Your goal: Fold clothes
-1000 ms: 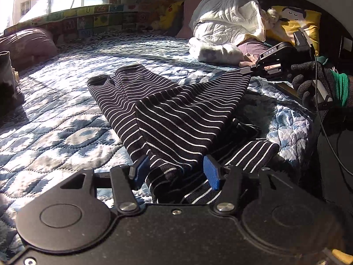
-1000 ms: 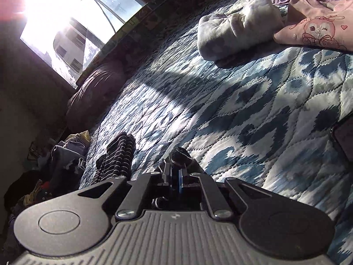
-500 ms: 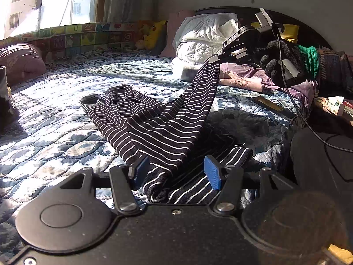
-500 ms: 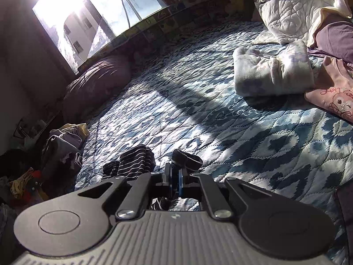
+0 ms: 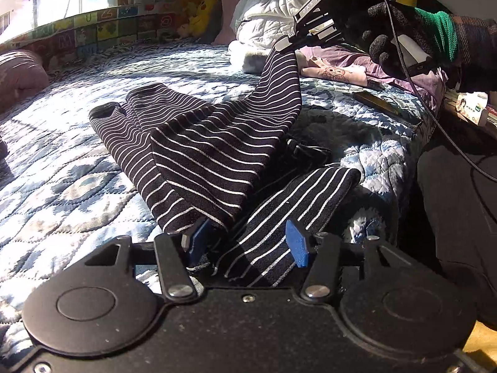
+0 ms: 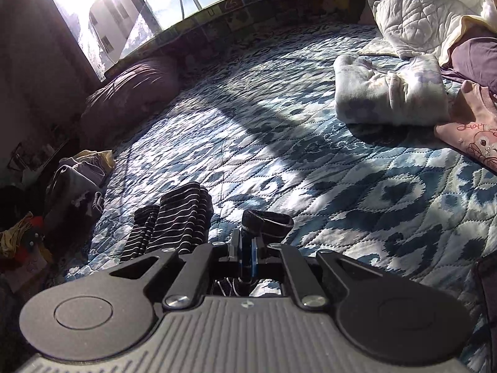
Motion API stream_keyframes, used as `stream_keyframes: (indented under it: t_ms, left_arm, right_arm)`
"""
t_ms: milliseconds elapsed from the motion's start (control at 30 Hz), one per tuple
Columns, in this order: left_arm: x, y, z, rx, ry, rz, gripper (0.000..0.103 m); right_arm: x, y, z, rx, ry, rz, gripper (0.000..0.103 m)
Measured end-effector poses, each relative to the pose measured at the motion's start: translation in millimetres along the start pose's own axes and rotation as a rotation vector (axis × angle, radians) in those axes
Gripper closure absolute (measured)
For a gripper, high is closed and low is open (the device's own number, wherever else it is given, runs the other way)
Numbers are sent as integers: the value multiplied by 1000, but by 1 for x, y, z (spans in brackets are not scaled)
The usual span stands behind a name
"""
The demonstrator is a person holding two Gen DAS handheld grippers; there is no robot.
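A black garment with thin white stripes [image 5: 202, 152] lies on the blue patterned quilt [image 5: 62, 186]. My left gripper [image 5: 245, 242] hovers low over its near edge, open, with striped cloth between and under the blue pads but not pinched. In the left wrist view my right gripper [image 5: 284, 45], held by a gloved hand [image 5: 388, 40], is shut on a corner of the garment and holds it up taut. In the right wrist view my right gripper [image 6: 247, 248] has its blue pads pressed together on dark cloth, and the garment's striped sleeves [image 6: 177, 223] lie below.
A folded pale garment [image 6: 391, 99], a pink printed top [image 6: 472, 143] and a white duvet [image 6: 428, 9] lie at the head of the bed. A purple pillow [image 6: 130, 93] sits by the window. A clothes pile [image 6: 71, 180] lies off the bed's left edge. A dark flat object [image 5: 385, 108] rests on the quilt.
My right gripper has lifted the garment's corner higher off the bed, pulling the cloth into a raised taut flap. My left gripper has stayed open near the lower edge.
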State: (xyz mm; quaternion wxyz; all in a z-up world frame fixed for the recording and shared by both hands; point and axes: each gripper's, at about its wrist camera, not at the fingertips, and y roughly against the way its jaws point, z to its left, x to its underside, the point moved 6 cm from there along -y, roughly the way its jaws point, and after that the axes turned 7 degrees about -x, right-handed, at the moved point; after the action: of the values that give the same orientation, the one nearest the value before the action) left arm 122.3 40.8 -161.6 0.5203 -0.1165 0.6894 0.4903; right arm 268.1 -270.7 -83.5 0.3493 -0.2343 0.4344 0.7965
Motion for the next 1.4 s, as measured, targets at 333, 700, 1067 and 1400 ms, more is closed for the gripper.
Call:
stream_keyframes:
  t_ms: [333, 700, 1067, 1400]
  left_arm:
    - [4, -2, 3, -76, 53, 42, 72]
    - [-3, 14, 18, -45, 98, -32, 72]
    - [-3, 9, 16, 10, 123, -17, 63]
    - [-13, 2, 2, -35, 30, -57, 54]
  right_arm:
    - [-17, 7, -6, -21, 14, -95, 96]
    - [-31, -16, -10, 2, 30, -70, 96]
    - [-22, -25, -6, 14, 33, -25, 96]
    - [-32, -1, 12, -18, 44, -51, 96]
